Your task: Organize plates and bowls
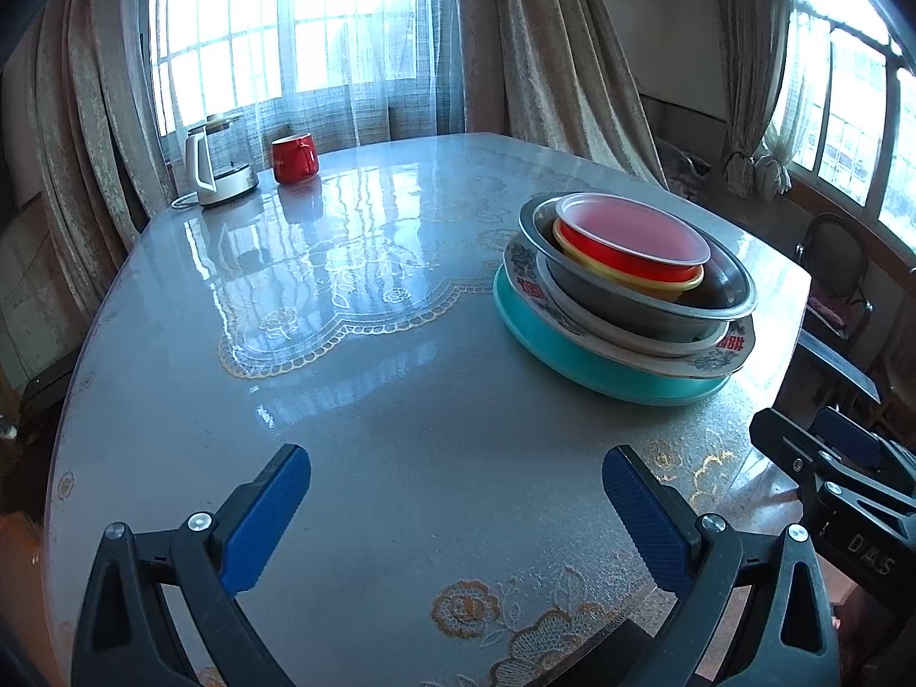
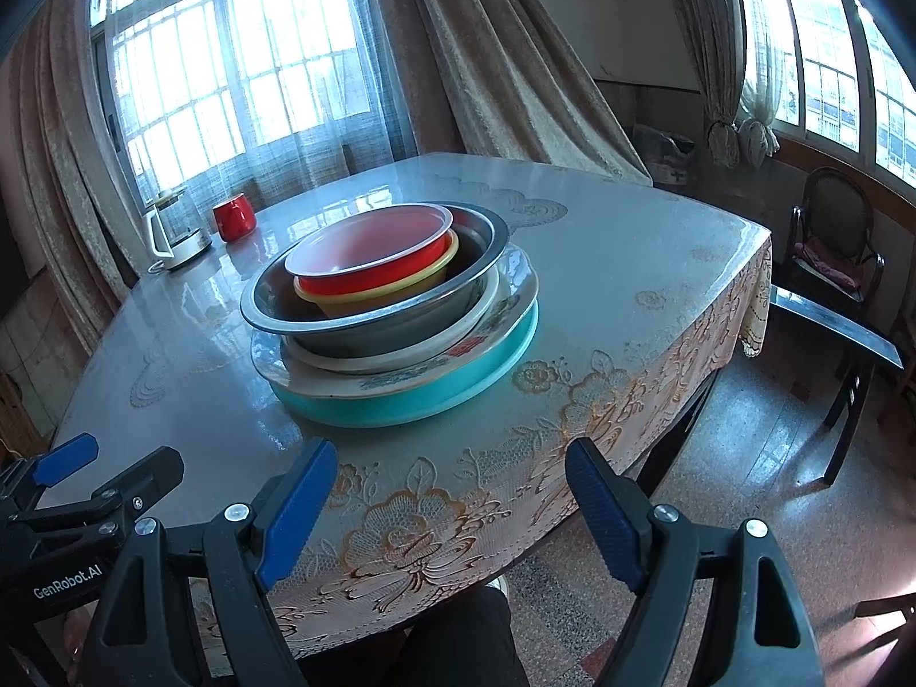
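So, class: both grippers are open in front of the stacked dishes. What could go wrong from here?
1. The red bowl sits tilted in the yellow bowl, off-centre inside the metal basin; a nudge might tip them.
2. The stack rests on a glossy table, so pushing the teal dish could slide everything.
3. The left gripper and right gripper are close together and could collide when reaching.

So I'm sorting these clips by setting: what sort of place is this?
Most likely a dining room in a home. A table under a floral cloth holds stacked plates and bowls, with a kettle and red mug at its far end, curtained windows behind and a chair alongside.
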`<action>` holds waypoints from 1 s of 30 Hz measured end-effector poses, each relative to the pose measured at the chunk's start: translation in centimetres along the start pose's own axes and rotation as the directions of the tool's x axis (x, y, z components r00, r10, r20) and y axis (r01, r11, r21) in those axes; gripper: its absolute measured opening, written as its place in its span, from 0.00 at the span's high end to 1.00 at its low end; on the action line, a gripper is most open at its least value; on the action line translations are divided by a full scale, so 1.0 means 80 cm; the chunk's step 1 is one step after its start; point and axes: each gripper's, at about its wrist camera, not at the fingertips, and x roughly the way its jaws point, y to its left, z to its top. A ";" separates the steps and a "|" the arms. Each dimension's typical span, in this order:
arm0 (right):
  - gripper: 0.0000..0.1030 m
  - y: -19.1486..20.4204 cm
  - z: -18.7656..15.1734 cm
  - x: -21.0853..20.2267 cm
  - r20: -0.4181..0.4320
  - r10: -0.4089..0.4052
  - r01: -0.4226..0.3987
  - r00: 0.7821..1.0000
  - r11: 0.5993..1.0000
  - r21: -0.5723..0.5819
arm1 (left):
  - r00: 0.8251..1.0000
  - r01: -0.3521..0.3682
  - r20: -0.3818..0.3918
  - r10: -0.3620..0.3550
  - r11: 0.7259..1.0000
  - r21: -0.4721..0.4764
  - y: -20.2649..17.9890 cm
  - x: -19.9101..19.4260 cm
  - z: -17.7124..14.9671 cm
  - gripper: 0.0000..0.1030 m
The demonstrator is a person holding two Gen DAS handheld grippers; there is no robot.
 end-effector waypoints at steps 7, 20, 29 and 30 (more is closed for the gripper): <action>0.19 0.000 -0.001 0.001 -0.006 0.003 -0.003 1.000 1.000 0.001 | 1.000 0.004 -0.024 -0.005 1.000 -0.012 0.003 0.006 -0.001 0.00; 0.19 -0.001 -0.001 0.003 -0.010 0.004 -0.004 1.000 1.000 0.003 | 1.000 -0.002 -0.013 0.002 1.000 -0.005 0.002 0.003 -0.001 0.00; 0.19 -0.003 0.000 0.003 -0.010 0.006 -0.006 1.000 1.000 0.005 | 0.997 -0.030 0.067 0.029 1.000 0.009 -0.003 -0.011 -0.002 0.00; 0.19 -0.002 0.000 0.003 -0.011 0.004 -0.004 1.000 1.000 0.005 | 0.997 -0.033 0.071 0.032 0.999 0.010 -0.004 -0.012 -0.001 0.00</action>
